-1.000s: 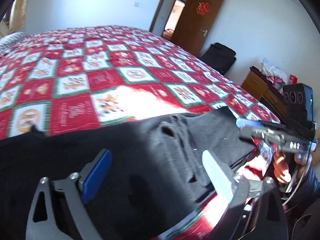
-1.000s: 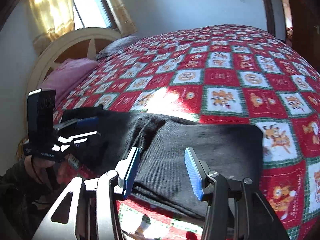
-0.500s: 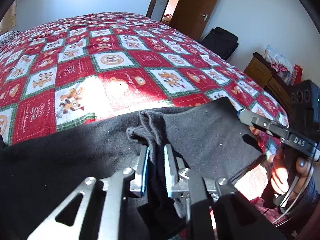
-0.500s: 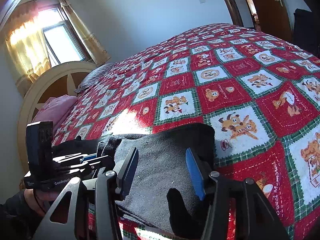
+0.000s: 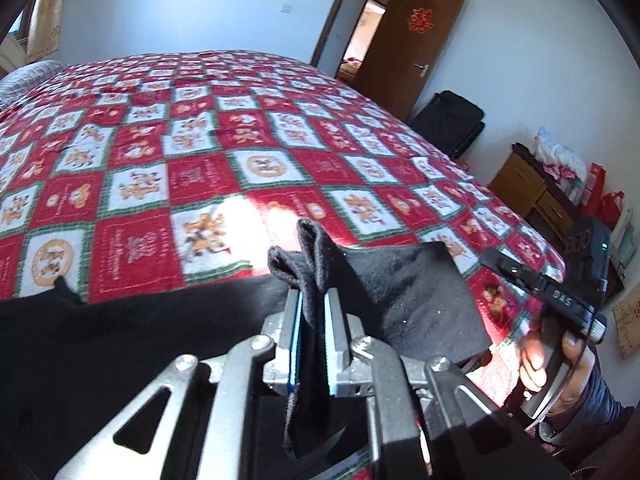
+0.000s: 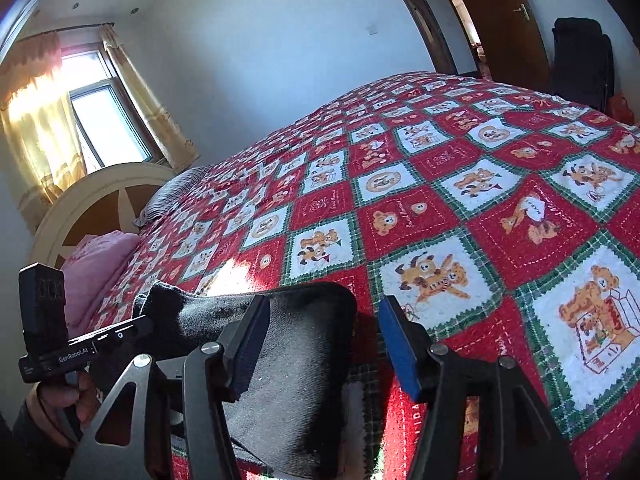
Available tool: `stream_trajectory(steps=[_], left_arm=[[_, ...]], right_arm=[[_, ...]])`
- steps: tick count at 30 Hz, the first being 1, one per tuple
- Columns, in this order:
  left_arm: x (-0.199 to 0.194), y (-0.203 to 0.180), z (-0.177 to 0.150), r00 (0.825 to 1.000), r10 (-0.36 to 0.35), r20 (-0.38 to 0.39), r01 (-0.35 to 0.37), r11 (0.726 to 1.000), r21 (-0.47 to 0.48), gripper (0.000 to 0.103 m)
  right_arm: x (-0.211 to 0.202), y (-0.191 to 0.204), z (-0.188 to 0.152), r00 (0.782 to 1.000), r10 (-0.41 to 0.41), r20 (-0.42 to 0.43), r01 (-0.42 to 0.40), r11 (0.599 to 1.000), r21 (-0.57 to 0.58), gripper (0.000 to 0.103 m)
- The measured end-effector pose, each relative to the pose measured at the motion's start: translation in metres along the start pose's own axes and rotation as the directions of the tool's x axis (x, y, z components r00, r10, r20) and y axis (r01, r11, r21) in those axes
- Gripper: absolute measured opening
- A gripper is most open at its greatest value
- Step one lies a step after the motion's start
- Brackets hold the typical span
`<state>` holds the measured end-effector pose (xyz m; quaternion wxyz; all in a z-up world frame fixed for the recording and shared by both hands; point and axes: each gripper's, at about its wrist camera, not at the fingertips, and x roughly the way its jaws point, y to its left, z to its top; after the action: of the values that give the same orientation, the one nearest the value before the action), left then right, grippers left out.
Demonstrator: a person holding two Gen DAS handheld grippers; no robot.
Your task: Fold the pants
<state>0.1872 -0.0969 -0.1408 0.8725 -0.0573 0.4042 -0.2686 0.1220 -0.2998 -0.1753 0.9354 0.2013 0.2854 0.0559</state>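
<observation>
Black pants (image 5: 120, 332) lie along the near edge of a bed with a red, white and green teddy-bear quilt (image 5: 240, 152). My left gripper (image 5: 313, 320) is shut on a bunched fold of the pants and holds it lifted above the rest. A flat folded part (image 5: 416, 292) lies to its right. My right gripper (image 6: 324, 344) is open over the end of the pants (image 6: 296, 380), with the cloth between its fingers. Each gripper shows in the other's view, the right one (image 5: 532, 284) and the left one (image 6: 80, 352).
A brown door (image 5: 404, 36) stands open behind the bed. A black bag (image 5: 448, 120) and a wooden dresser (image 5: 532, 196) stand at the right wall. A pink pillow (image 6: 96, 264), a rounded headboard (image 6: 100, 196) and a curtained window (image 6: 100, 120) are at the bed's head.
My left gripper closed on a fold of the pants and lifted it. My right gripper stayed open and shifted toward the end of the pants.
</observation>
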Motion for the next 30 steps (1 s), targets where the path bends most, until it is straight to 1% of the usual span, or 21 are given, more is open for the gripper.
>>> stream_trajectory(steps=[4,6,8,9,12,13,14,16,17,18,20,22,23,25,26,27,28,29,30], left_arm=[[0.002,0.019,-0.008,1.000,-0.004,-0.018,0.003,0.997,-0.072,0.011],[0.007,0.023,-0.012,1.000,0.002,-0.031,-0.004,0.996,-0.085,0.011],[0.013,0.027,-0.017,0.998,0.029,-0.047,-0.034,0.995,-0.092,0.011],[0.014,0.029,-0.019,0.998,0.029,-0.049,-0.033,0.995,-0.096,0.011],[0.015,0.033,-0.023,0.998,0.033,-0.050,-0.038,0.994,-0.105,0.011],[0.016,0.034,-0.024,0.998,0.036,-0.049,-0.041,0.994,-0.103,0.011],[0.015,0.035,-0.025,0.998,0.043,-0.049,-0.047,0.994,-0.100,0.011],[0.015,0.037,-0.028,0.998,0.038,-0.051,-0.043,0.994,-0.099,0.012],[0.015,0.037,-0.030,0.998,0.038,-0.052,-0.043,0.994,-0.098,0.013],[0.016,0.037,-0.033,0.998,0.047,-0.051,-0.051,0.994,-0.092,0.018],[0.015,0.038,-0.037,0.998,0.049,-0.041,-0.053,0.994,-0.091,0.020],[0.013,0.040,-0.039,0.999,0.041,-0.031,-0.044,0.994,-0.101,0.026],[0.013,0.040,-0.040,0.999,0.043,-0.026,-0.045,0.994,-0.100,0.027],[0.012,0.036,-0.041,0.998,0.059,-0.022,-0.061,0.995,-0.077,0.029],[0.013,0.033,-0.041,0.997,0.068,-0.022,-0.070,0.996,-0.063,0.031],[0.013,0.031,-0.041,0.997,0.073,-0.022,-0.074,0.996,-0.052,0.035],[0.013,0.028,-0.041,0.997,0.078,-0.022,-0.079,0.996,-0.043,0.040],[0.013,0.026,-0.042,0.996,0.090,-0.020,-0.090,0.995,-0.030,0.042],[0.012,0.024,-0.042,0.995,0.101,-0.018,-0.101,0.995,-0.017,0.046]], right_arm=[[0.000,0.013,-0.003,0.999,0.045,-0.005,-0.045,0.998,-0.048,0.059],[0.001,0.021,-0.006,0.997,0.077,-0.018,-0.078,0.994,-0.080,0.059],[0.002,0.032,-0.010,0.994,0.104,-0.040,-0.109,0.986,-0.126,0.059],[0.003,0.039,-0.013,0.990,0.124,-0.060,-0.132,0.979,-0.156,0.059],[0.011,0.057,-0.026,0.976,0.145,-0.165,-0.180,0.958,-0.225,0.059],[0.015,0.059,-0.030,0.971,0.132,-0.199,-0.178,0.956,-0.232,0.059],[0.023,0.059,-0.035,0.962,0.099,-0.253,-0.160,0.960,-0.231,0.059],[0.038,0.051,-0.044,0.940,0.052,-0.338,-0.129,0.969,-0.210,0.059],[0.041,0.048,-0.047,0.936,0.058,-0.348,-0.135,0.970,-0.202,0.059],[0.039,0.047,-0.047,0.937,0.061,-0.343,-0.139,0.968,-0.209,0.059],[0.035,0.051,-0.042,0.939,0.066,-0.338,-0.144,0.966,-0.213,0.059],[0.028,0.052,-0.033,0.950,0.092,-0.299,-0.158,0.966,-0.204,0.059],[0.025,0.056,-0.025,0.957,0.105,-0.269,-0.163,0.966,-0.203,0.059],[0.029,0.061,-0.015,0.964,0.120,-0.237,-0.170,0.963,-0.207,0.060],[0.036,0.063,-0.010,0.967,0.115,-0.228,-0.164,0.964,-0.209,0.062],[0.046,0.063,-0.006,0.970,0.091,-0.226,-0.140,0.967,-0.212,0.063],[0.060,0.060,-0.003,0.972,0.047,-0.229,-0.096,0.973,-0.212,0.063],[0.069,0.055,-0.003,0.972,0.016,-0.236,-0.066,0.976,-0.206,0.063],[0.084,0.046,-0.004,0.962,-0.010,-0.272,-0.042,0.982,-0.186,0.063]])
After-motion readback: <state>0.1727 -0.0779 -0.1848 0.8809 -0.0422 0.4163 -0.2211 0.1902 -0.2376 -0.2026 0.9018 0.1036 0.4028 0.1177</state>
